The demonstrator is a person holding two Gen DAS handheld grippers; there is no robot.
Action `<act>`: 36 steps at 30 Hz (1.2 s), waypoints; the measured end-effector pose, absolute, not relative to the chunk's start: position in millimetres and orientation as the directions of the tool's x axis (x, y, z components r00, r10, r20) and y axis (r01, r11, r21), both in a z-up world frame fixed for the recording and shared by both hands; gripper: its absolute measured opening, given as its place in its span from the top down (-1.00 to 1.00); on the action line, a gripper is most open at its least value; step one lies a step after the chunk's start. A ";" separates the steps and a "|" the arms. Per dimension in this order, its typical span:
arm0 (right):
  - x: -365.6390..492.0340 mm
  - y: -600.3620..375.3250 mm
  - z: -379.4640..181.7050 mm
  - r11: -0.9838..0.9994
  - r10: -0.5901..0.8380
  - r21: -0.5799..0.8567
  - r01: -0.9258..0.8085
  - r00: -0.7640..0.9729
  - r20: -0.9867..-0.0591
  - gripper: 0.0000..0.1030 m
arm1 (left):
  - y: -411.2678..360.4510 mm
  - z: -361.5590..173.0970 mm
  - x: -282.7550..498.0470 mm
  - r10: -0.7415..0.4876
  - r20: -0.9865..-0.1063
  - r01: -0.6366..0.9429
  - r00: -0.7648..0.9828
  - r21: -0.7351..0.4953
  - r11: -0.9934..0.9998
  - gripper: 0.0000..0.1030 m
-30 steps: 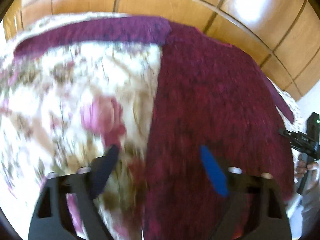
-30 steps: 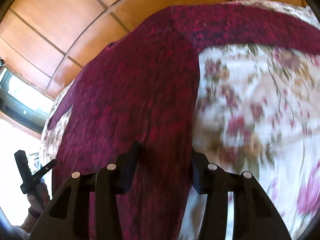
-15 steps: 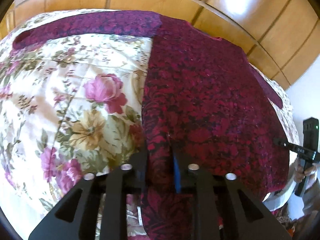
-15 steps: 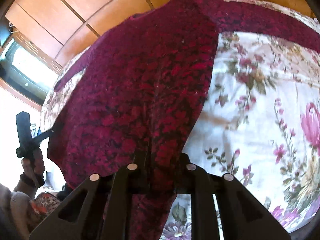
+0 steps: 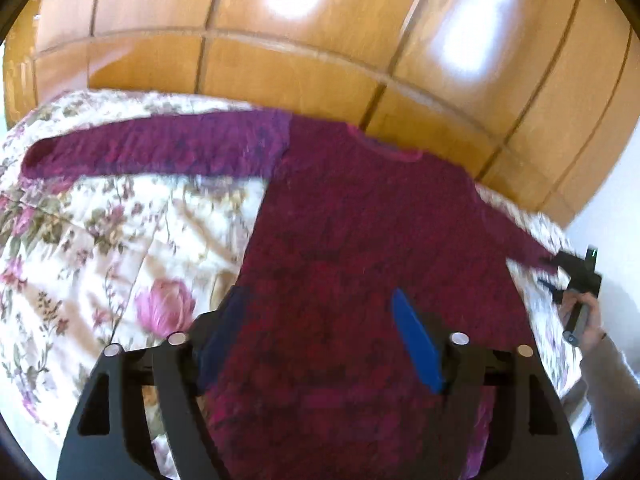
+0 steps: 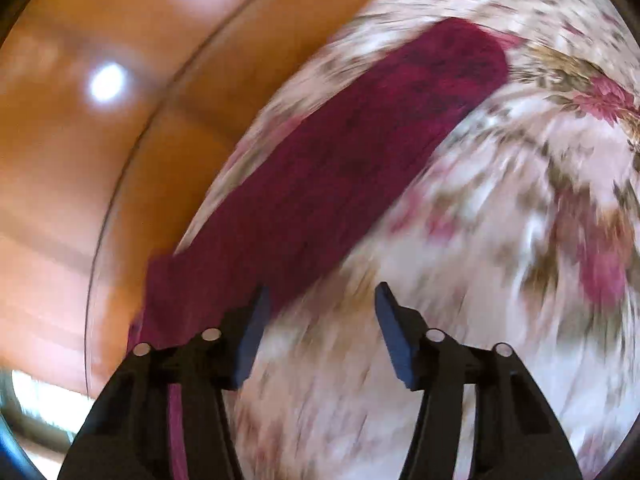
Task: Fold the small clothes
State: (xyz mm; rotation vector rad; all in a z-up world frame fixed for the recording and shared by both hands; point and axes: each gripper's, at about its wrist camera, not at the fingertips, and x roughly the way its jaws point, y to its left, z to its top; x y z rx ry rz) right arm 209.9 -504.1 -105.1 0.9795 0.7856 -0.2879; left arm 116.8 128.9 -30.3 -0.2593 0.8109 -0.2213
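Observation:
A dark red long-sleeved knit top (image 5: 360,240) lies flat on the floral bedspread (image 5: 100,240), neck toward the headboard, both sleeves spread out. My left gripper (image 5: 320,328) is open above the lower body of the top, holding nothing. My right gripper (image 6: 320,320) is open above the bedspread, beside the right sleeve (image 6: 340,168), which runs up and to the right from its left finger. It also shows in the left wrist view (image 5: 576,276), at the cuff of that sleeve. The right wrist view is motion-blurred.
A wooden panelled headboard (image 5: 320,60) stands behind the bed. The bed's right edge and a white wall (image 5: 612,216) are near the right sleeve. The person's hand (image 5: 588,320) holds the right gripper.
Both grippers were shut on the top's hem half a second ago and have now opened and let go. The right gripper has swung away to the right sleeve; the left has pulled back.

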 end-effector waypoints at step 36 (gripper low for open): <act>274.5 -149.3 -32.4 0.967 0.154 -0.034 -0.252 0.688 -0.709 -0.48 | 110.5 -54.1 244.3 -0.459 -0.689 0.101 0.561 -0.494 0.864 -0.45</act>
